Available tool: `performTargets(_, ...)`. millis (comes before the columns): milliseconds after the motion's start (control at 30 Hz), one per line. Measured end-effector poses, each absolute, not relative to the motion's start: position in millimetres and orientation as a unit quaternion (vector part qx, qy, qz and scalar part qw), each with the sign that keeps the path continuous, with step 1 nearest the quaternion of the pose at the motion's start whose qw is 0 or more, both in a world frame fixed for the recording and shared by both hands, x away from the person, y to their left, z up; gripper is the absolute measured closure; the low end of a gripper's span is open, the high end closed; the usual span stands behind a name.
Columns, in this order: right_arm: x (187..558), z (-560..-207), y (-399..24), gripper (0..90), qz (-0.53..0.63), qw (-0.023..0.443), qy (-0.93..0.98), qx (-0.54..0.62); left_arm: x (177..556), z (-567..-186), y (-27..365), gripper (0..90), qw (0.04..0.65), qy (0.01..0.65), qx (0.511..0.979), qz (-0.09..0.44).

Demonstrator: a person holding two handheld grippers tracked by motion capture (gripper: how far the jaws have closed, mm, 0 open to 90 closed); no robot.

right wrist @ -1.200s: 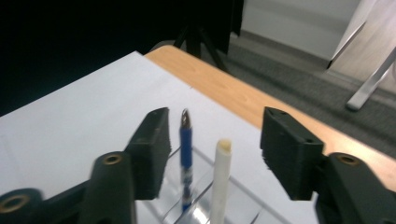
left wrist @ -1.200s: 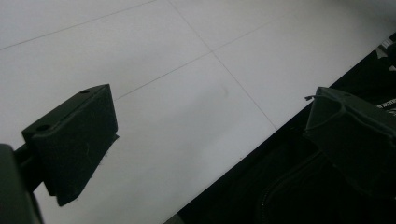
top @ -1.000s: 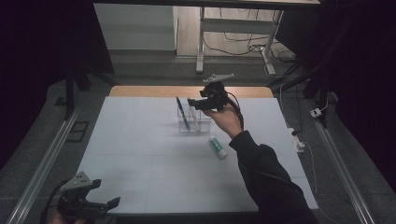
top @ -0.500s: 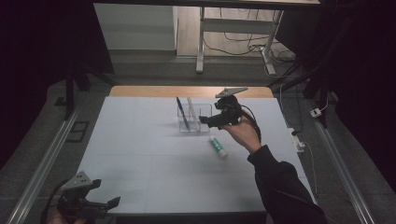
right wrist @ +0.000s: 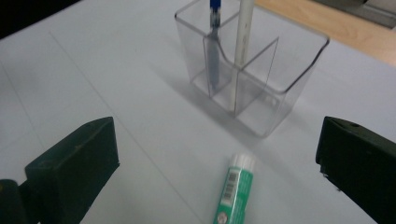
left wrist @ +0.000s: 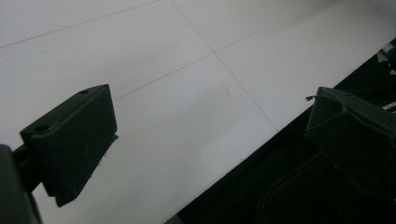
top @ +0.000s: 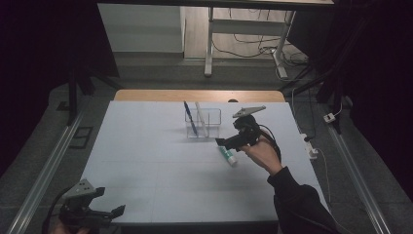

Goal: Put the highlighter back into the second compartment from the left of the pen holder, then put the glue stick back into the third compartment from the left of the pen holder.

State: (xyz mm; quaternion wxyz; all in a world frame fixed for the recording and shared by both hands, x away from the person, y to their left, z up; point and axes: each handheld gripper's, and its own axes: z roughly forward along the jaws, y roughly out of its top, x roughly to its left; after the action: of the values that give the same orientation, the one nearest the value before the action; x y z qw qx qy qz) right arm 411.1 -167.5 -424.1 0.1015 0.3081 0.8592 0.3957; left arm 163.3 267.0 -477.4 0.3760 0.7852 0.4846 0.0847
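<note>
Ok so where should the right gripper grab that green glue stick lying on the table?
Take the green glue stick around the middle of its barrel, coming down from above with the right gripper, whose open jaws already stand either side of it. It lies flat on the table, apart from the clear holder, so both long sides are free.

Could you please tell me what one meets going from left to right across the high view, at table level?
Left gripper at the near left corner → blue pen → white pen, both standing in the clear holder → green glue stick → right gripper, jaws just opened, nothing between them.
</note>
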Motion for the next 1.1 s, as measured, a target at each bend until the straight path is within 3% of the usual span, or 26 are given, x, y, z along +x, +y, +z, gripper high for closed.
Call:
performTargets(533,393,-453,-189,0.0,0.377,0.097,0.861,0.327,163,-477,267,1.8,0.378,0.483,0.785,0.085)
performTargets(867,382,-471,-188,0.0,0.333,0.121,0.878,0.322,163,-477,266,1.9,0.376,0.481,0.788,0.087)
performTargets(1100,383,-489,-183,0.0,0.293,0.109,0.889,0.335,163,-477,266,1.9,0.376,0.480,0.788,0.087)
